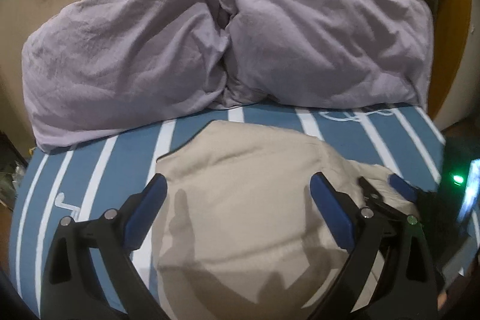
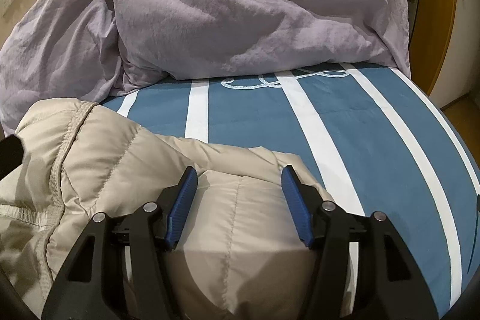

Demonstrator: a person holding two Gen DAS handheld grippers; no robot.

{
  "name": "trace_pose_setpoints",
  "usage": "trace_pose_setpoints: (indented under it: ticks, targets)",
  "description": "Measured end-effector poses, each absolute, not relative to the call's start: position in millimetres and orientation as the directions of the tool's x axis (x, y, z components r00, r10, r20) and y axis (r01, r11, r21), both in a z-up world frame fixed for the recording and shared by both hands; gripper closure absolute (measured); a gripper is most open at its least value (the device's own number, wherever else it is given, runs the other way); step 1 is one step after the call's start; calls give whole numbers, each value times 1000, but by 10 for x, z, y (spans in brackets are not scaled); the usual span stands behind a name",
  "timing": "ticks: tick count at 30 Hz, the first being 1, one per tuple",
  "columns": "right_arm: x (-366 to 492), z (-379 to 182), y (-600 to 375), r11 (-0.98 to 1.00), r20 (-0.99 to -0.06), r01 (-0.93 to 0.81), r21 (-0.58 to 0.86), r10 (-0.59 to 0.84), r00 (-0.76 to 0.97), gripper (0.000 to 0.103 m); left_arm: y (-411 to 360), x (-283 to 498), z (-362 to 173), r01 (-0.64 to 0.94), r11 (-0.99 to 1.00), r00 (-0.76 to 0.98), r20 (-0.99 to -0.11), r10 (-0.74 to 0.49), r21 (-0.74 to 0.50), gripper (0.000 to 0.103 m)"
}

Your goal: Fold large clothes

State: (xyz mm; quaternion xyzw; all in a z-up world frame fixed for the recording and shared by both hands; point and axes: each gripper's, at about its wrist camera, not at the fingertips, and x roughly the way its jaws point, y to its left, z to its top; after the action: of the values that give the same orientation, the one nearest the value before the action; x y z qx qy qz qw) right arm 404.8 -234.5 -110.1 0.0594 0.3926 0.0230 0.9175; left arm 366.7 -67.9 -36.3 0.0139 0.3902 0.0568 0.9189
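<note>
I have a puffy beige jacket (image 2: pixel 234 224) lying on the bed (image 2: pixel 375 140), on the blue sheet with white stripes, and it sits right under both of my tools. My left gripper (image 1: pixel 237 200) has its fingers wide apart and holds nothing; the jacket's soft bulk lies between them. My right gripper (image 2: pixel 238 194) also has its fingers wide apart, empty, hanging over a stitched panel of the jacket. From the right wrist view, a thick sewn hem (image 2: pixel 69 122) of the jacket bunches up at about 10 o'clock. The big purple duvet (image 1: pixel 210 35) is piled at 12 o'clock, at the far side of the bed, just apart from the jacket. I think I am between folds, or just about to grab. Next I need to pick an edge on each side, close the fingers on the cloth, and lift both sides evenly so the slippery fabric does not slide out.
</note>
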Motion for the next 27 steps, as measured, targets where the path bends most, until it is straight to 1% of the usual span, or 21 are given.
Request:
trace_pose_setpoints:
  ticks: [2, 4, 6, 18, 27]
  targets:
    - [4049, -1104, -2354, 991, -717, 4, 132, 93, 691, 42, -645, 3720, -461, -100, 994, 663, -741, 105, 51, 7]
    - [4044, -1099, -2351, 991, -715, 5, 135, 94, 693, 42, -607, 3727, -549, -104, 994, 665, -741, 91, 30, 3]
    - [4044, -1099, -2347, 991, -715, 7, 134, 92, 693, 42, -585, 3745, -613, -101, 995, 662, -746, 77, 13, 2]
    - [4057, -1096, -2335, 992, -716, 12, 123, 81, 694, 42, -534, 3788, -801, -97, 995, 669, -742, 40, -34, 2]
    - [4066, -1095, -2334, 993, -715, 12, 121, 79, 694, 42, -539, 3814, -836, -99, 995, 670, -741, 42, -33, 2]
